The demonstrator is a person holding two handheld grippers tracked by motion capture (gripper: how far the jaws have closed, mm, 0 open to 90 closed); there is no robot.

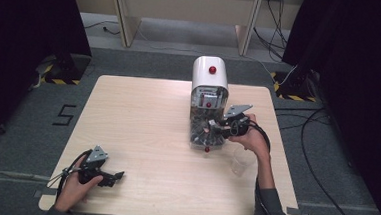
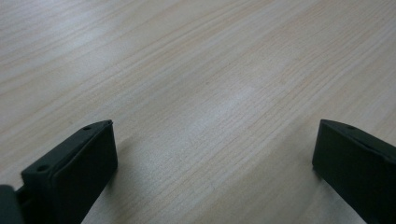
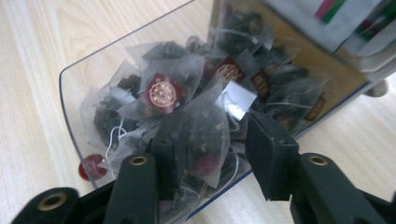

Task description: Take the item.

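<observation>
**Right gripper reaching into the tea bag tray**

A pale wooden table [image 1: 142,129] is standing on grey floor. The right gripper [image 3: 219,154] is straddling a tea bag [image 3: 203,135] with jaws apart — not yet clamped. The clear tray [image 1: 202,133], long axis running 12 to 6 o'clock, is lying at 9 o'clock from it. The left gripper [image 1: 105,175] is resting far off, jaws wide apart over bare wood.

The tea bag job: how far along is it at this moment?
Done: the dispenser's clear tray is open. In hand: the right gripper has its jaws around a tea bag, not visibly closed on it. Left: the plastic cup appears empty; the left gripper rests open on the table.
</observation>
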